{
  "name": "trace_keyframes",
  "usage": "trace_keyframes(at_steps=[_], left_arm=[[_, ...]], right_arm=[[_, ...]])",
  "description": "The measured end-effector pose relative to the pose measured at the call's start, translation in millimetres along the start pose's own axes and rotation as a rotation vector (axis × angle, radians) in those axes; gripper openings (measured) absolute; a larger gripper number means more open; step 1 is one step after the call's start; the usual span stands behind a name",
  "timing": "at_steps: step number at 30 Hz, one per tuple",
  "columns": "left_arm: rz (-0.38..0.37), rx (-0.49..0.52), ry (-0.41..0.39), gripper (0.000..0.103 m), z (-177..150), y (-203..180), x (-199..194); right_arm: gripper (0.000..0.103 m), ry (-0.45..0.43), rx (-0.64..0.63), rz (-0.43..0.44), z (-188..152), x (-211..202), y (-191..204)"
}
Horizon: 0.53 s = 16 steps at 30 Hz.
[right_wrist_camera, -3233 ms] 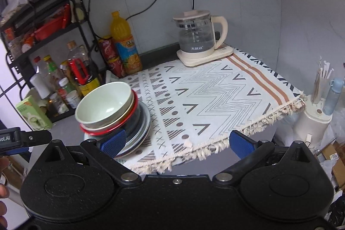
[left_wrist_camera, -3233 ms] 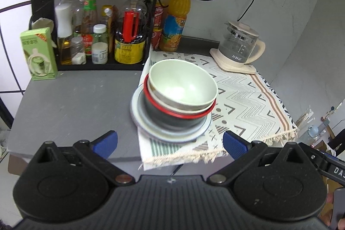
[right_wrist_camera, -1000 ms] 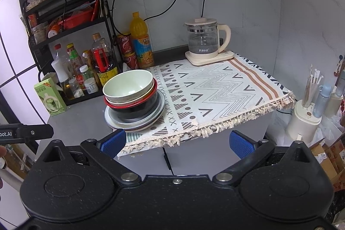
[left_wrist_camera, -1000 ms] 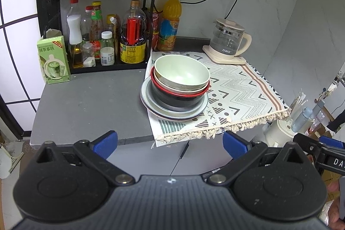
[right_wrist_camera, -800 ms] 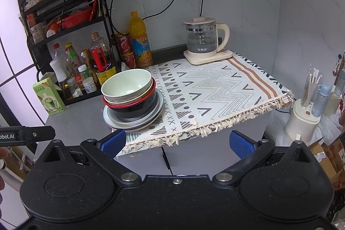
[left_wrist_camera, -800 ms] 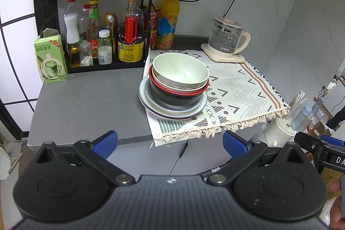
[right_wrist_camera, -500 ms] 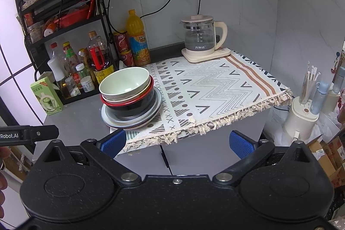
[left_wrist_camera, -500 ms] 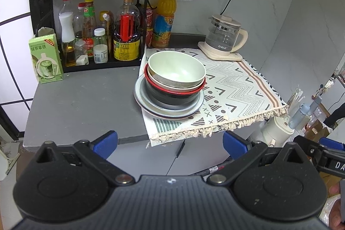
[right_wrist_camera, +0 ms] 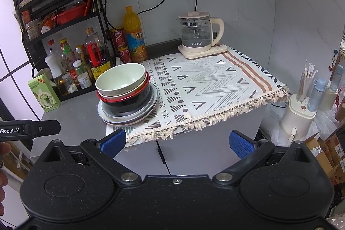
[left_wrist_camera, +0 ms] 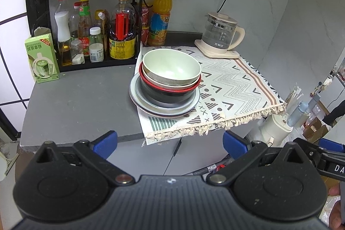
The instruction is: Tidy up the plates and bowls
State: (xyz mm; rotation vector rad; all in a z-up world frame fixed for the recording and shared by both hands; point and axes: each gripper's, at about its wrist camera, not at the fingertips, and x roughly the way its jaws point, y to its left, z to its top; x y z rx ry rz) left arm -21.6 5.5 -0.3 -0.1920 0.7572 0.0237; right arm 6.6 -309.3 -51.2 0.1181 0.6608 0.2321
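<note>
Both jaws stand spread wide and hold nothing: our left gripper (left_wrist_camera: 170, 144) and our right gripper (right_wrist_camera: 177, 141) hang off the front edge of the counter, well apart from the crockery. What we are sorting is one tall stack: a pale green bowl (left_wrist_camera: 171, 67) on top, nested in a cream bowl with a red rim (left_wrist_camera: 195, 83), that in a black bowl (left_wrist_camera: 170, 96), all on a pile of grey-blue plates (left_wrist_camera: 138, 96). The pile sits at the left edge of the patterned fringed cloth (left_wrist_camera: 237, 83), half over the bare grey countertop (left_wrist_camera: 82, 96). We judge the stack either finished or not yet taken apart (we cannot say which). If a bowl must come off, we should take the green one by its near rim with one gripper, lift straight up, and steady the plates with the other. The glass kettle (right_wrist_camera: 197, 32) and the black bottle rack (left_wrist_camera: 138, 14) stand near enough to mind.
</note>
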Motion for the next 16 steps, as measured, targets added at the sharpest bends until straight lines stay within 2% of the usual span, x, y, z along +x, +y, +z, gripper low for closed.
trace_keyframes(at_steps=[16], left_arm=[[0.038, -0.004, 0.016, 0.103, 2.1, -2.7, 4.3]], right_arm=[[0.103, 0.013, 0.014, 0.026, -0.5, 6.6, -5.1]])
